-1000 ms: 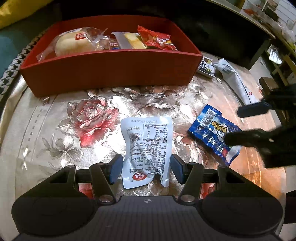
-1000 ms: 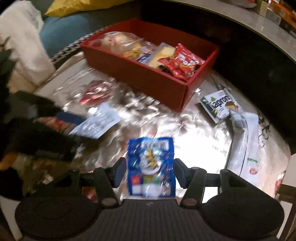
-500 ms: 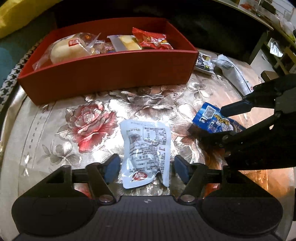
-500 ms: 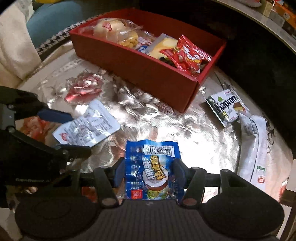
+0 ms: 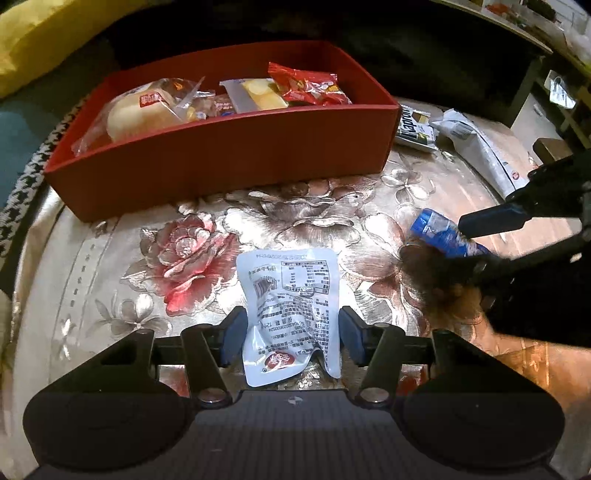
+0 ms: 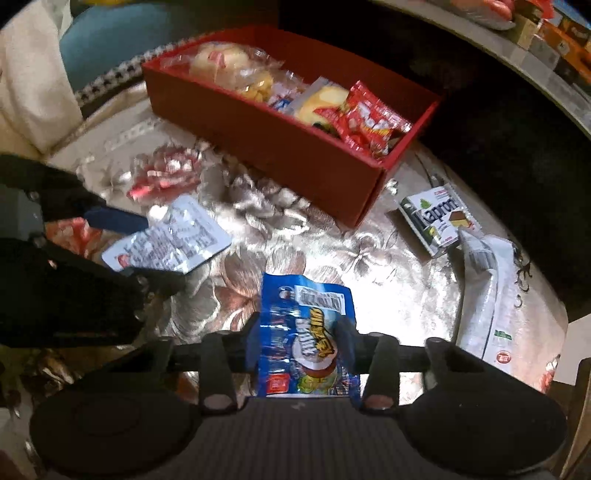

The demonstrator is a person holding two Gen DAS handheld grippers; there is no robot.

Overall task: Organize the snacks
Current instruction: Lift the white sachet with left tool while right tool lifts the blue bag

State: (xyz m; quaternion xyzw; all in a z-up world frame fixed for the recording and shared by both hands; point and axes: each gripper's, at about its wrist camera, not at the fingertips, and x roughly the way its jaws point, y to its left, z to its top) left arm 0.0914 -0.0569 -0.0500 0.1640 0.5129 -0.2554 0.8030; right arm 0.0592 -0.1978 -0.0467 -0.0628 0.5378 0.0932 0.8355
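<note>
A white snack packet (image 5: 291,295) lies print-up on the flowered cloth, its lower half between the fingers of my left gripper (image 5: 291,338). Those jaws are closing, and the pads stand just at the packet's edges without squeezing it. My right gripper (image 6: 300,341) is closing too; its pads press on a blue snack packet (image 6: 306,325), which crumples between them. The left wrist view has the blue packet (image 5: 439,232) and right gripper (image 5: 480,243) at the right edge. The red box (image 5: 221,155) behind holds a wrapped bun (image 5: 140,110), a yellow cake and a red packet (image 5: 310,86).
A small Kaprone box (image 6: 439,218) and a long silver-white packet (image 6: 487,295) lie right of the red box (image 6: 295,147). The round table's edge curves close behind them. A yellow cushion (image 5: 37,33) and a dark gap lie beyond the box.
The right jaws have narrowed onto the blue packet, which now bulges and crumples. The left jaws widened a little, then came in to the white packet's edges. Both hands stayed in place.
</note>
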